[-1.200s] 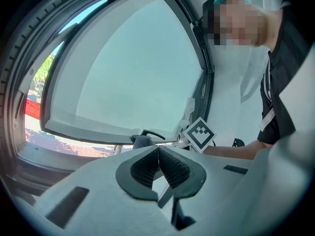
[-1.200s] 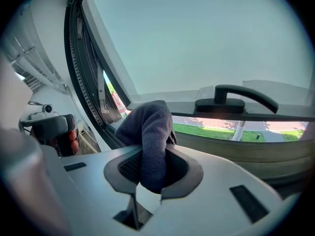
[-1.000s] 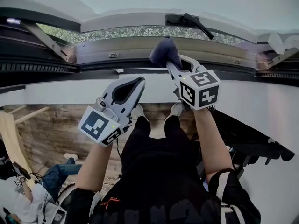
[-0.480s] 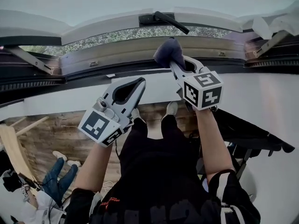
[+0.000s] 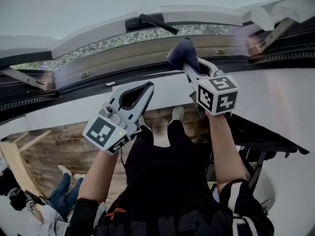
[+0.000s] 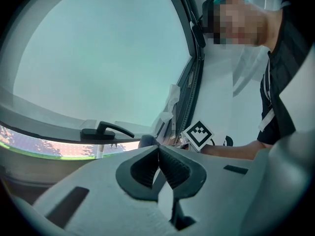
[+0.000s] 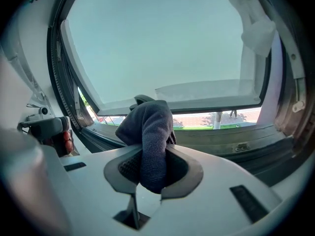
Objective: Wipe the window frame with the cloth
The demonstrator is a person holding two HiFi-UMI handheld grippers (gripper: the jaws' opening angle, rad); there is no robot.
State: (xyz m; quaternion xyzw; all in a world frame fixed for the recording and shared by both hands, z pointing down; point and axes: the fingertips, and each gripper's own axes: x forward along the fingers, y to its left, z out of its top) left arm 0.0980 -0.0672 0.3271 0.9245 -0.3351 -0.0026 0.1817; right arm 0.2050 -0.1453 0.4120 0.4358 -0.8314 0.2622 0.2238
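Head view, right gripper (image 5: 191, 67): is reaching up to the window frame (image 5: 123, 50), its jaws clamping a dark blue cloth (image 5: 182, 53). The cloth is lying against the frame's lower rail, below the black handle (image 5: 150, 21); it is probably touching, but the angle is too poor to be sure.
Head view, left gripper (image 5: 146, 86): is hanging lower, in front of the white wall (image 5: 275, 97) under the frame and well apart from the cloth.
Head view, room: the wooden floor (image 5: 59, 136) is showing far below, with the operator's two shoes (image 5: 177, 113) and another person's legs (image 5: 56, 193) at lower left.
Left gripper view, jaws: the left gripper (image 6: 158, 150) is sitting with its ribbed pads pressed together, nothing between them.
Left gripper view, only here: the handle (image 6: 106, 130) is showing side-on against the pale glass (image 6: 98, 58). The right gripper's marker cube (image 6: 198, 134) is showing just past the jaw tips.
Right gripper view, jaws: the right gripper (image 7: 152, 154) is pinching the cloth (image 7: 147, 132), which is bunching up above the pads and drooping a little below them.
Right gripper view, only here: a green, sunlit strip is showing outdoors between sash and frame (image 7: 231, 139). The left gripper (image 7: 47, 127) is sitting at the left edge.
Count: two grippers, one cloth, one handle, two marker cubes.
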